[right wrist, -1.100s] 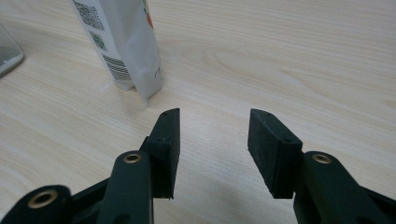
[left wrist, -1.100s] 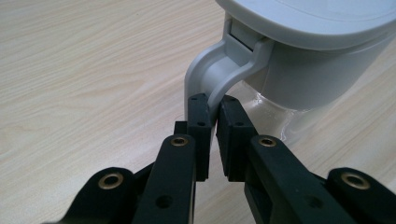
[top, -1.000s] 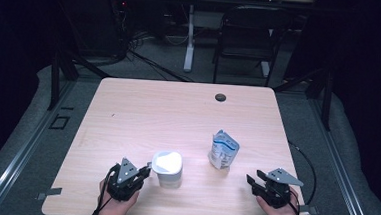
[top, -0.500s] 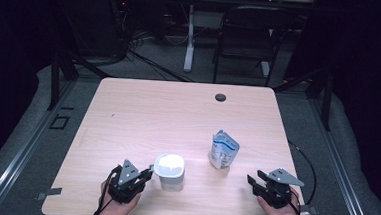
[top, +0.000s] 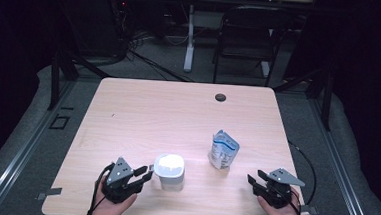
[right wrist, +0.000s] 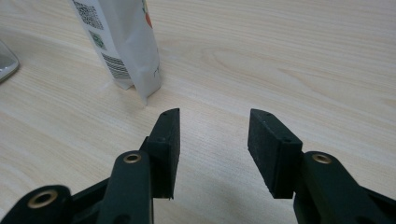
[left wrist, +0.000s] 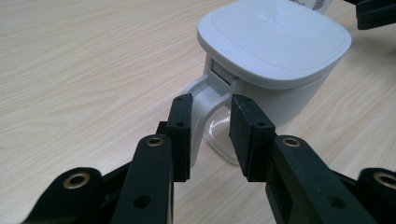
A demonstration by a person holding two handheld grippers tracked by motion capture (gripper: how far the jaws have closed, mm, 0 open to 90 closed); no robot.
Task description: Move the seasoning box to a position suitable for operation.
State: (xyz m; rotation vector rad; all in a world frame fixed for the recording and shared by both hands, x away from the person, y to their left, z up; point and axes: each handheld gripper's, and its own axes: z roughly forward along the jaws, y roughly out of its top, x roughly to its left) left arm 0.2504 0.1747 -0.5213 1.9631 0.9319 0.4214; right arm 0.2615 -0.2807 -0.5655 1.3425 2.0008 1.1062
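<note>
Around the cup handle (left wrist: 201, 100), left tongs (left wrist: 210, 133) just opening, right tongs (right wrist: 214, 151) spread, empty.

We see our left gripper (top: 147, 174) just beside the white lidded container (top: 169, 171), its jaws just opened.

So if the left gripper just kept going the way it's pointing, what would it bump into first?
The left gripper, whose jaws have just been opening, already has the cup's handle between them. Pushed on, it would probably meet the white cup itself, right behind that handle.
</note>
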